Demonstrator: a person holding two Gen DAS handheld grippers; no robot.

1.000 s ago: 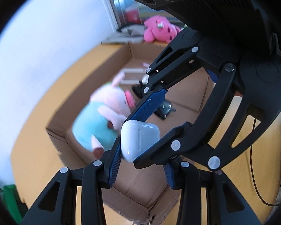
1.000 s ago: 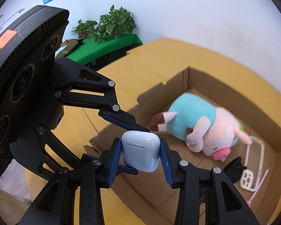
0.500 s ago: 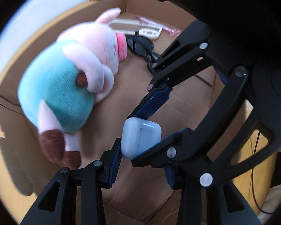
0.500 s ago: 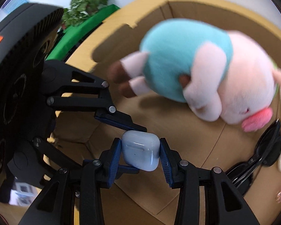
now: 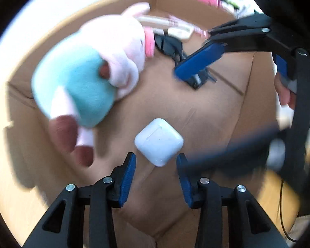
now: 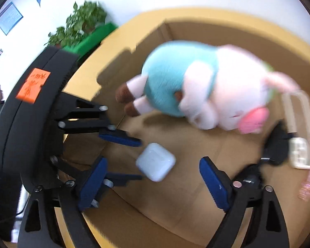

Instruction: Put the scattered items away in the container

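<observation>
inside the cardboard box [image 6: 227, 33], beside the plush pig [image 6: 206, 86], the white earbud case [image 6: 156, 161] now lies released; the right claw [image 6: 153, 183] has just been spread wide, the left claw [image 5: 156, 172] stands apart, empty.

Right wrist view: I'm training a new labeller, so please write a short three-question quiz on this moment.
1. True or false: the right claw is clamped on the white rounded plastic earbud case.
2. Where is the case? A) on top of the plush toy B) inside the brown cardboard box C) outside the box
3. What colour is the soft pink plush pig's shirt?

Key:
1. False. The jaws have just been opening and stand wide, and the case is free between them.
2. B.
3. Light blue.
</observation>
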